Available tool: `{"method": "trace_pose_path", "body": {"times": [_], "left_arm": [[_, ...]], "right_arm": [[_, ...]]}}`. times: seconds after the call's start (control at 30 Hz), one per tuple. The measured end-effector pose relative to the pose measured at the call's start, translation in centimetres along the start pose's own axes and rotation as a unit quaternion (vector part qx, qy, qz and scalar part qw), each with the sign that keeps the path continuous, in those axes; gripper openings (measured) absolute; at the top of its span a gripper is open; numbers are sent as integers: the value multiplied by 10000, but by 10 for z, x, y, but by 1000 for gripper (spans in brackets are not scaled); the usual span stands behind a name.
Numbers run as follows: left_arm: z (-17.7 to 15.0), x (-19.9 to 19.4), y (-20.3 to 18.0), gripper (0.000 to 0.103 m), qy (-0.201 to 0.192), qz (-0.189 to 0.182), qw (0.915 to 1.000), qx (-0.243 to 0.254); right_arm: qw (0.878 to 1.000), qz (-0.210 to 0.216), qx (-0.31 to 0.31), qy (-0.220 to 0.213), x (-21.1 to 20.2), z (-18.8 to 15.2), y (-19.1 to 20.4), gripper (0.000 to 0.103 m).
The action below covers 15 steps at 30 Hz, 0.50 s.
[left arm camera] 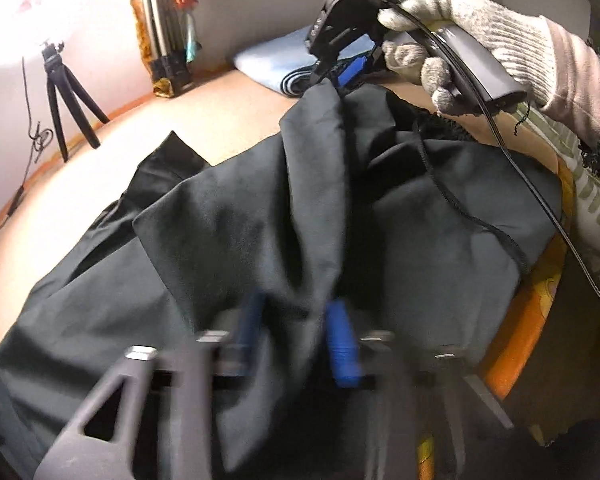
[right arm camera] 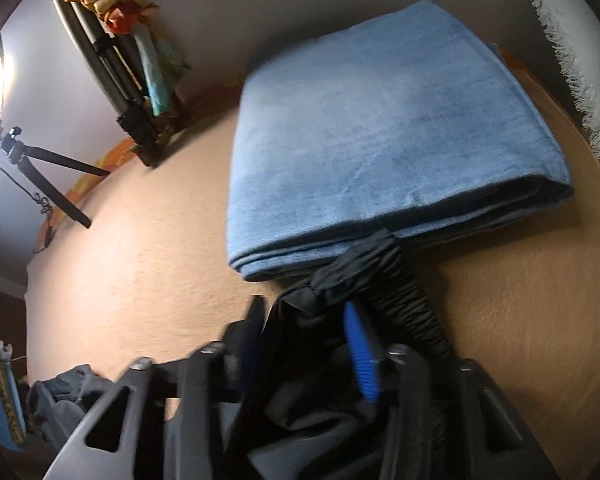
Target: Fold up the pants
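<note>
The dark grey pants lie crumpled on the tan bed surface, lifted into a ridge between both grippers. My left gripper, with blue pads, is shut on a fold of the pants near the bottom of the left wrist view. My right gripper, held by a gloved hand, pinches the far end of the pants. In the right wrist view my right gripper is shut on the bunched elastic waistband.
A folded blue towel lies just beyond the waistband, also in the left wrist view. A small black tripod with a cable stands by the wall. Folded tripod legs lean in the corner. An orange patterned sheet edge runs at right.
</note>
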State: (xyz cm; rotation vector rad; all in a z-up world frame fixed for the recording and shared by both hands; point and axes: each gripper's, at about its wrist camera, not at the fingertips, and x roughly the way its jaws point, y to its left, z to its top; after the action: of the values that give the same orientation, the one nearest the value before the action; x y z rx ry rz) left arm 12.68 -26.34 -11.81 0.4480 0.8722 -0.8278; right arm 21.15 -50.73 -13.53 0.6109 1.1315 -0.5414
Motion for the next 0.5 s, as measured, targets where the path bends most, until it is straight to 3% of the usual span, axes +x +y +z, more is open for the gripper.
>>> {"method": "trace_pose_path", "body": {"times": [0.03,0.17,0.5], "left_arm": [[0,0,2,8,-8,-36,10000,-39],[3,-2,9,4,-100,-129,9997,-159],[1,-33,36,2,-555,-96,9962,-666]], "right_arm": [[10000,53,18,-27,-1,-1,-3,19],[9992,357,1,-195,-15,-8,-11,5],[9905,992,84,-947,-89,-33,-32,1]]}}
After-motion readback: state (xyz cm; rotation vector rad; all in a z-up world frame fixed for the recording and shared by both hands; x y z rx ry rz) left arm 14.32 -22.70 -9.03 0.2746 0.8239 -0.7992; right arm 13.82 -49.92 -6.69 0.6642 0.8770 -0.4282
